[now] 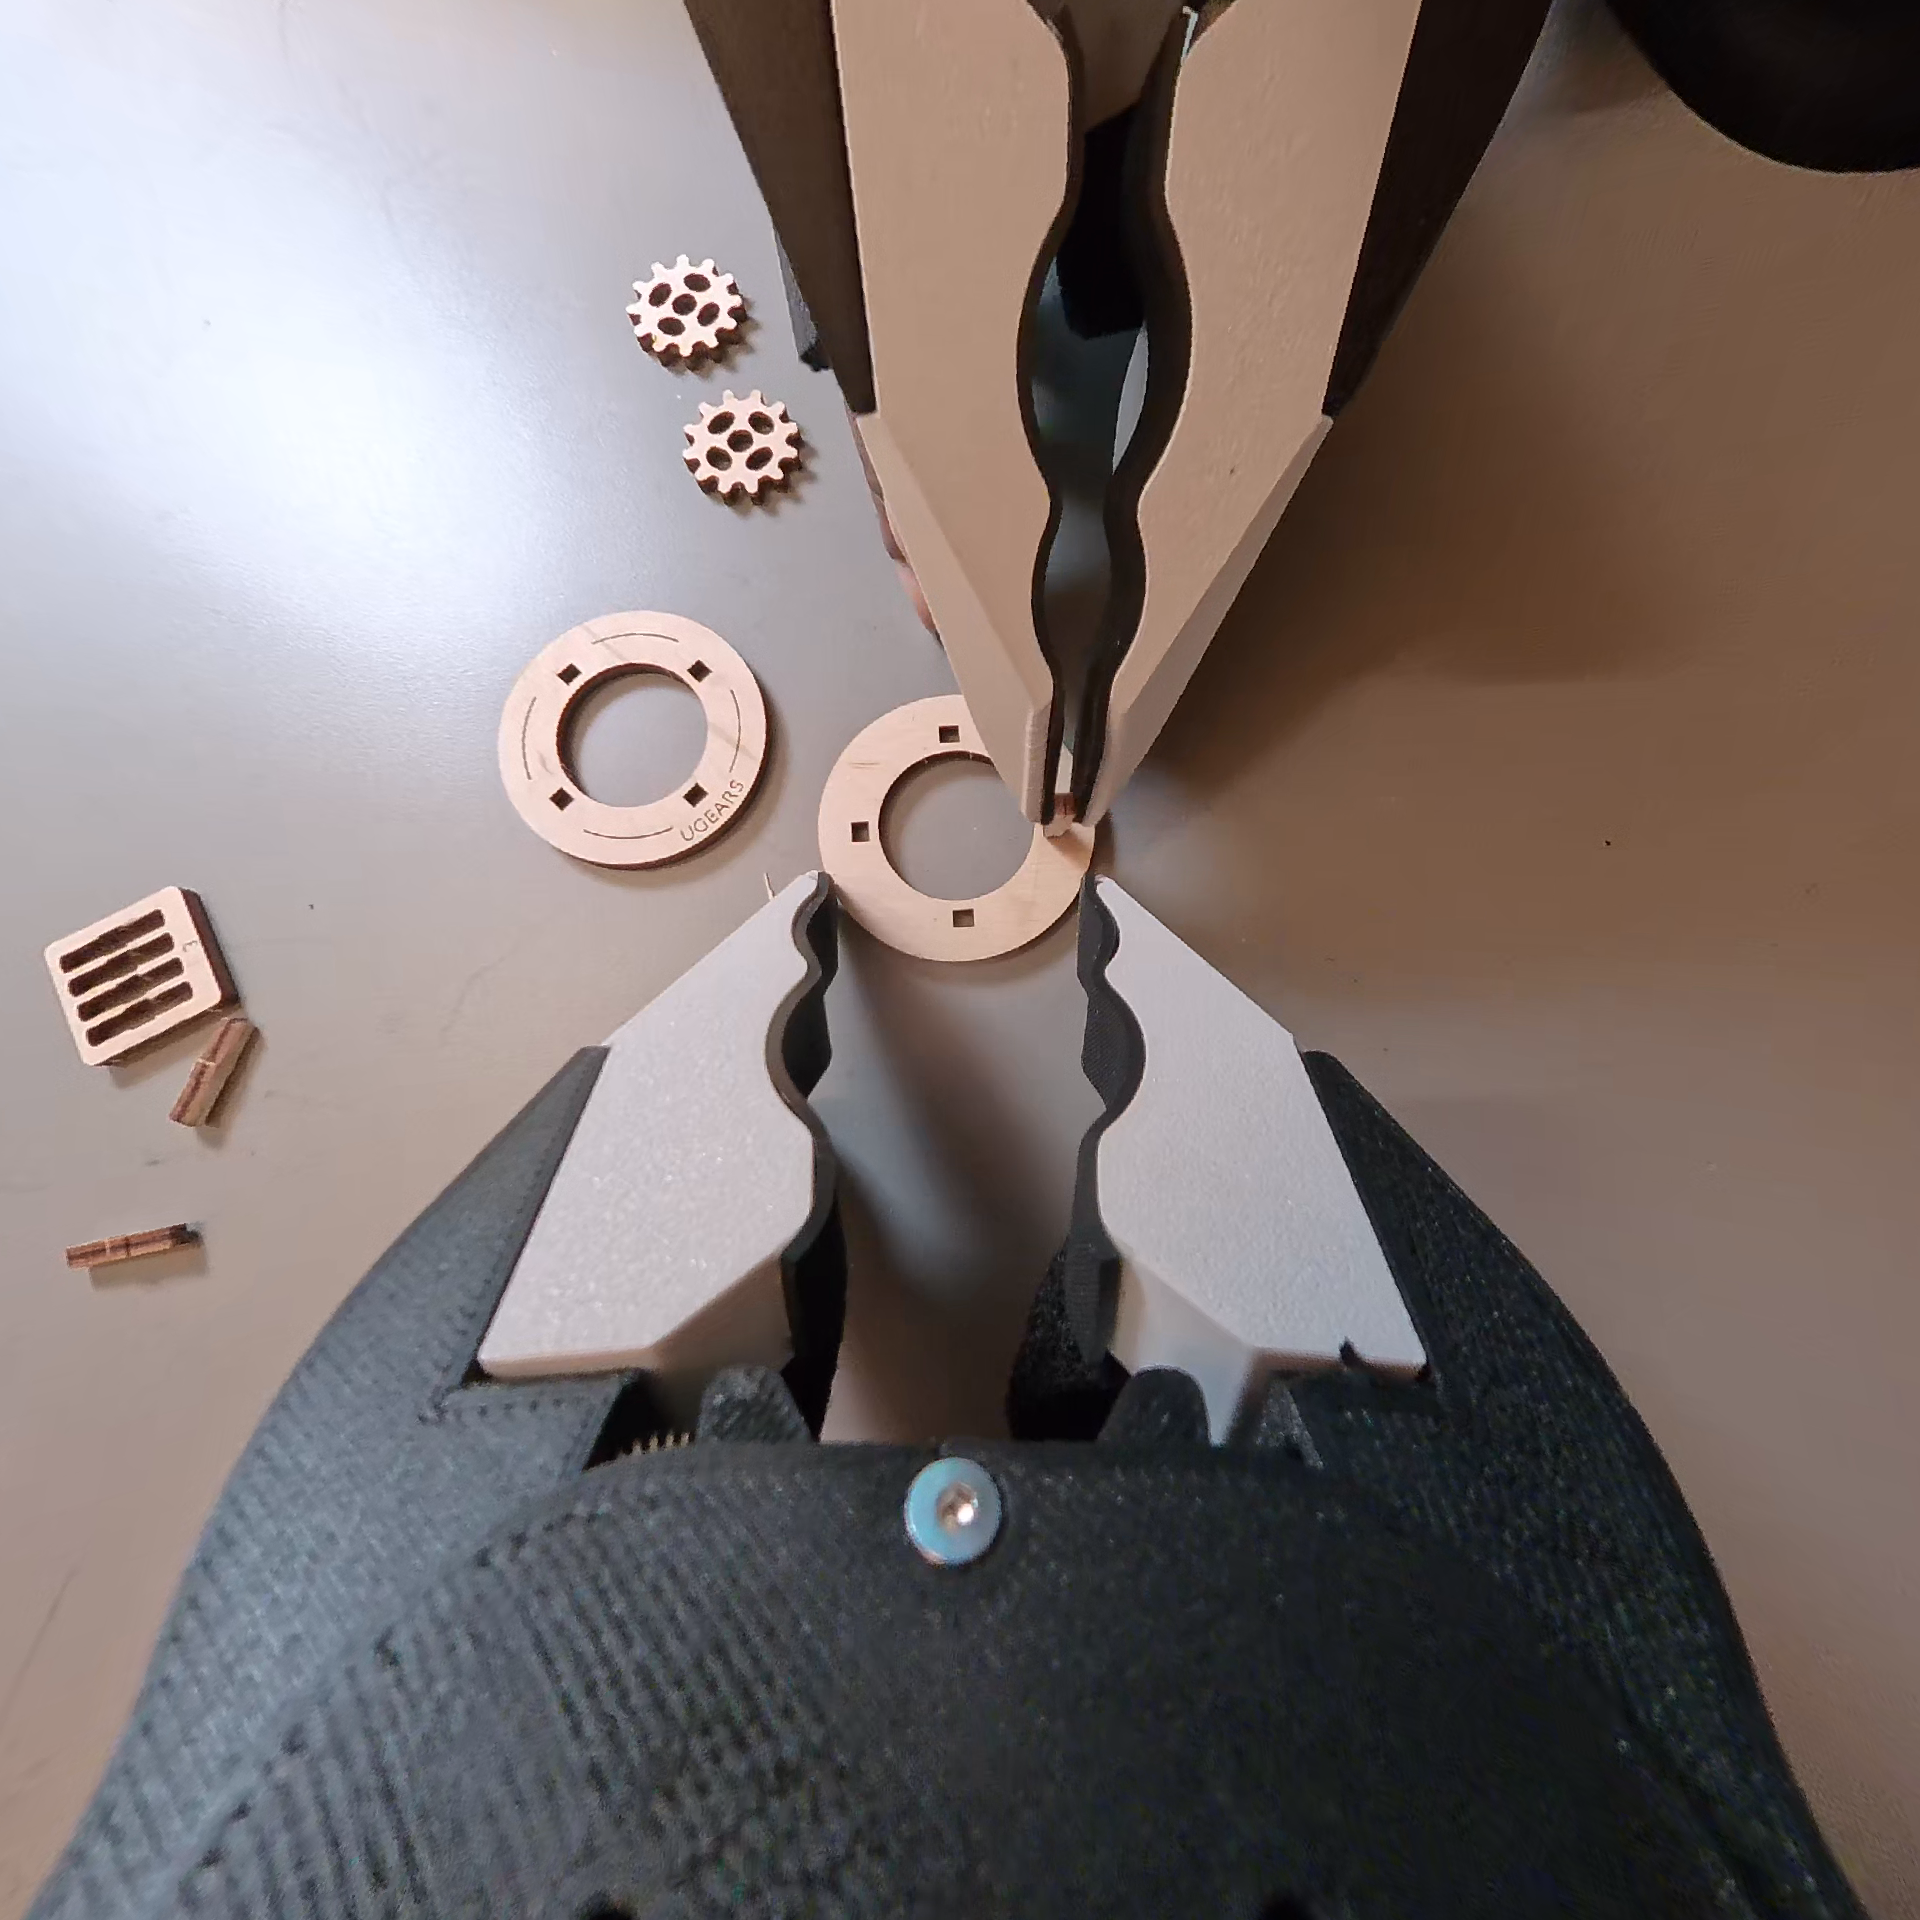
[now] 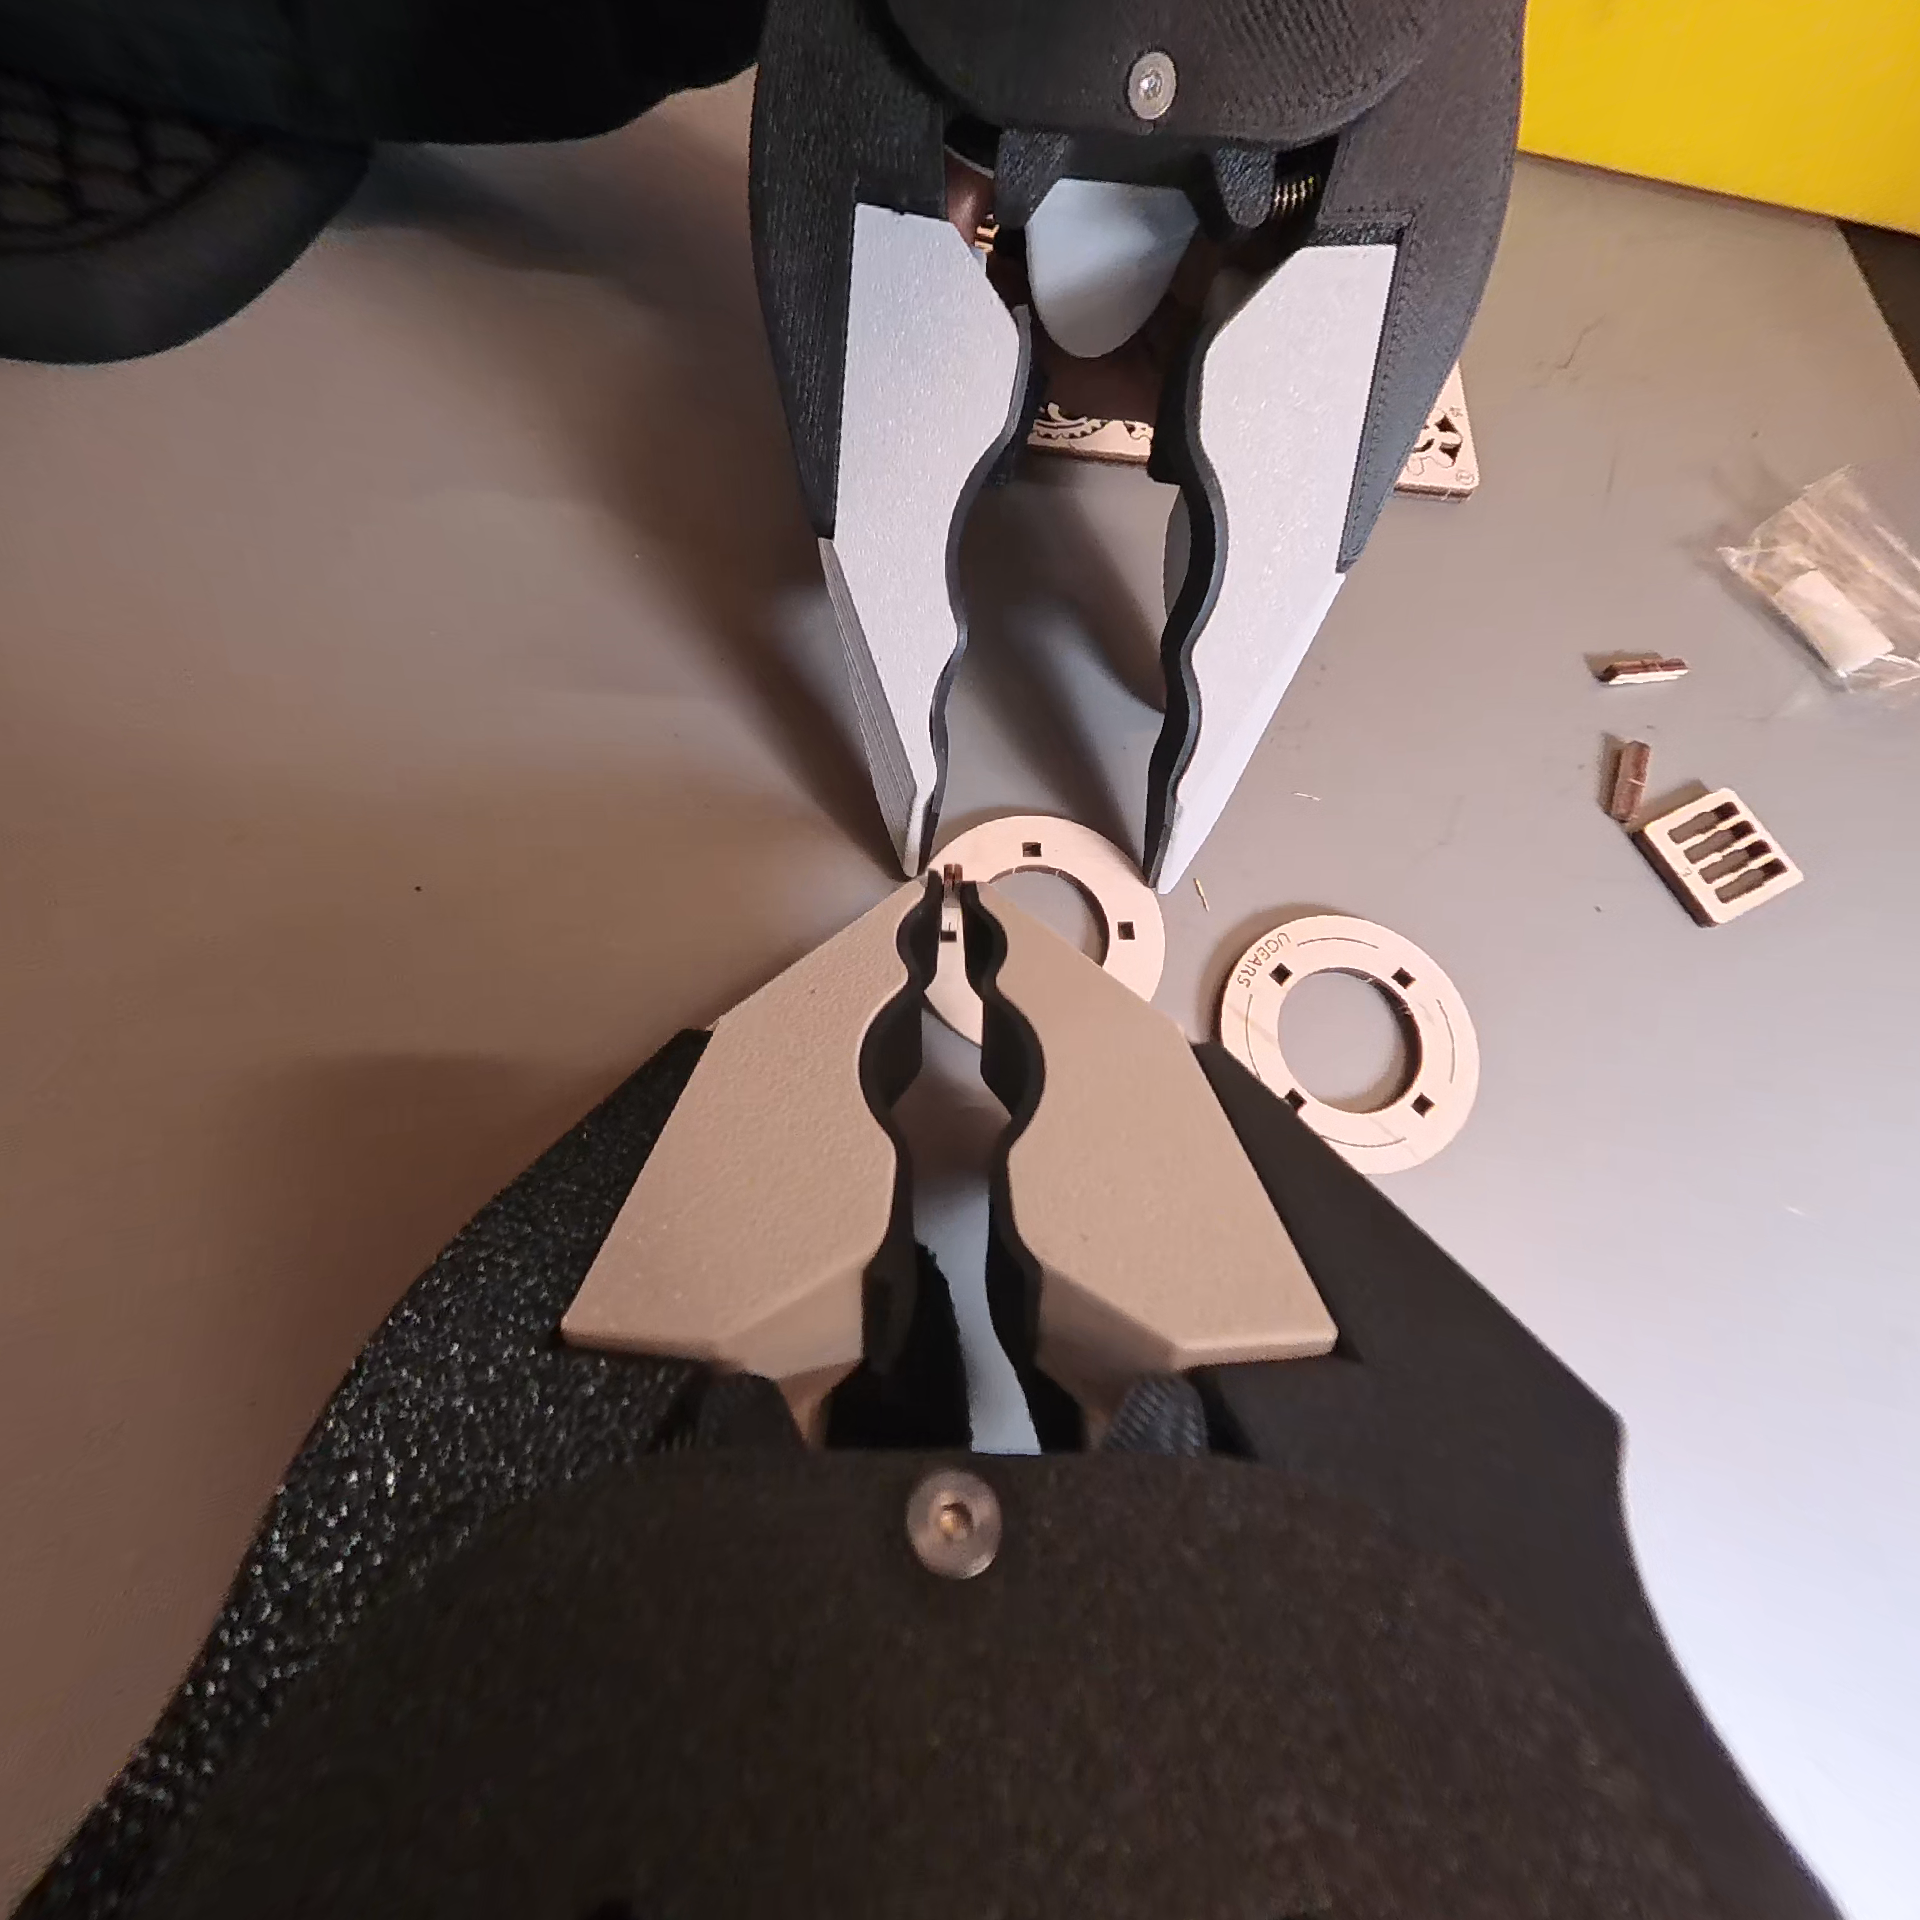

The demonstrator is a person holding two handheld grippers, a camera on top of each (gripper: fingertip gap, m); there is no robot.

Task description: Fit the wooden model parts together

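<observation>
A plain wooden ring with small square slots lies flat on the table. My left gripper is open, its grey fingertips flanking the ring's near edge. I cannot tell if they press on it. My right gripper, beige, reaches in from the far side. It is shut on a small wooden peg and holds it upright on the ring's rim. In the right wrist view the right gripper pinches the peg over the ring, with the left gripper opposite.
An engraved ring lies beside the plain one. Two small gears, a slotted square and loose pegs lie to the left. A wooden sheet and plastic bag sit farther off. The grippers are tip to tip, or close to it. About 12 cm separates my left fingertips from the slotted square. It is also in sight in the left wrist view.
</observation>
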